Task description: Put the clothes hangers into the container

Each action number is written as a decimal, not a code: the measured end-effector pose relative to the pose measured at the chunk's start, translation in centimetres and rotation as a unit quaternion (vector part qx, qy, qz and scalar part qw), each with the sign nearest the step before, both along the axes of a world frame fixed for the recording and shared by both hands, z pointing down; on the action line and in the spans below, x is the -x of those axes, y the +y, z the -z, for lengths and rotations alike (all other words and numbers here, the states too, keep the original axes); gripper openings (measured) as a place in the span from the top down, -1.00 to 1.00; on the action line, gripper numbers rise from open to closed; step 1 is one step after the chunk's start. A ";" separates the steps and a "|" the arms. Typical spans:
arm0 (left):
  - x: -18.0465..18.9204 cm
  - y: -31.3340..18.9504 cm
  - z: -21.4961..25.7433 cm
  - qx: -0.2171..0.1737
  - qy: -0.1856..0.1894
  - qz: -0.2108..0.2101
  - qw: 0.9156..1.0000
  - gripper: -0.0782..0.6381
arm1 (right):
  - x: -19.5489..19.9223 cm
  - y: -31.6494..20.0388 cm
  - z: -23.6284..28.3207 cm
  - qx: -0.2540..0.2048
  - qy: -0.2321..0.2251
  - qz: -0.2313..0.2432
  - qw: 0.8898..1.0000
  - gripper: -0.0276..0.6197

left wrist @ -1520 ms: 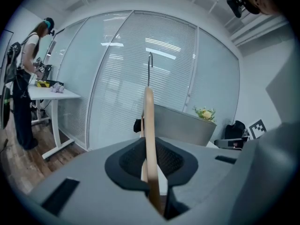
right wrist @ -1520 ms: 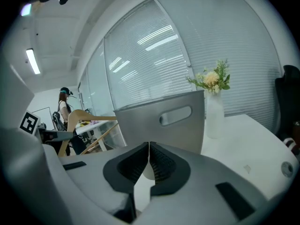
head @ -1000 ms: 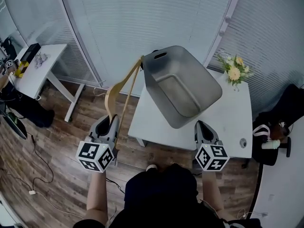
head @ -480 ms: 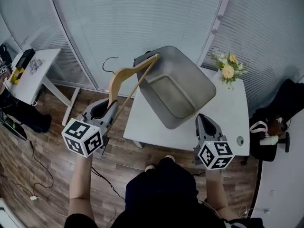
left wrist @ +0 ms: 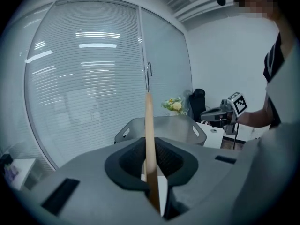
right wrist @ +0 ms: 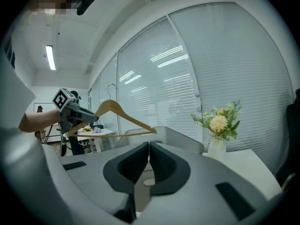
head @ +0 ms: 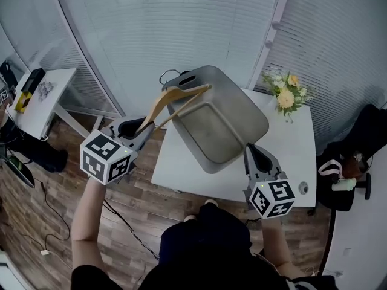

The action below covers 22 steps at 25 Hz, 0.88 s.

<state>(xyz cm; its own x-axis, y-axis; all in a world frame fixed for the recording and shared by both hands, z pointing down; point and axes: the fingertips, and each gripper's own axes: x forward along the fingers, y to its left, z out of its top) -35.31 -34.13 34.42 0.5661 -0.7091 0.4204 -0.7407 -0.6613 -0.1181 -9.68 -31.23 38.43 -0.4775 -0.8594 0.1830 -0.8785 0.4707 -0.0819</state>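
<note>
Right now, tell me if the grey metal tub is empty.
Empty: the grey metal tub shows a bare floor; the wooden hanger hovers over its rim.

Dark short-sleeved top, grey moulded-plastic left gripper and right gripper, each carrying a black-and-white square-marker cube

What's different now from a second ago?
The left gripper, shut on the wooden hanger, has swung it up toward the container; the hanger now lies flatter, its far end over the rim. The right gripper stays shut and empty; container, table and flowers unmoved.
</note>
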 end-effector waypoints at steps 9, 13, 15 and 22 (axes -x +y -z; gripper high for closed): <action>-4.0 -3.4 -0.5 0.010 -0.093 -0.054 0.994 0.62 | -0.5 -2.1 -0.2 -0.001 -0.021 0.021 1.000 0.82; -5.5 -4.6 -0.9 0.010 -0.139 -0.085 0.987 0.62 | -1.0 -2.9 -0.1 0.002 -0.030 0.022 0.999 0.82; -6.3 -5.2 -1.3 0.008 -0.174 -0.104 0.979 0.62 | -1.2 -3.3 -0.2 0.004 -0.033 0.021 0.999 0.82; -8.9 -7.3 -3.7 0.012 -0.264 -0.147 0.953 0.62 | -2.0 -4.2 -0.7 0.007 -0.041 0.017 0.999 0.82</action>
<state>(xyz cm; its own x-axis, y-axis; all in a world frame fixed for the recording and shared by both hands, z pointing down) -26.39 -41.42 38.08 0.4449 -0.5387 0.7155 -0.3639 -0.8387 -0.4052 -7.72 -35.47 39.13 -0.5206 -0.8397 0.1544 -0.8518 0.4987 -0.1602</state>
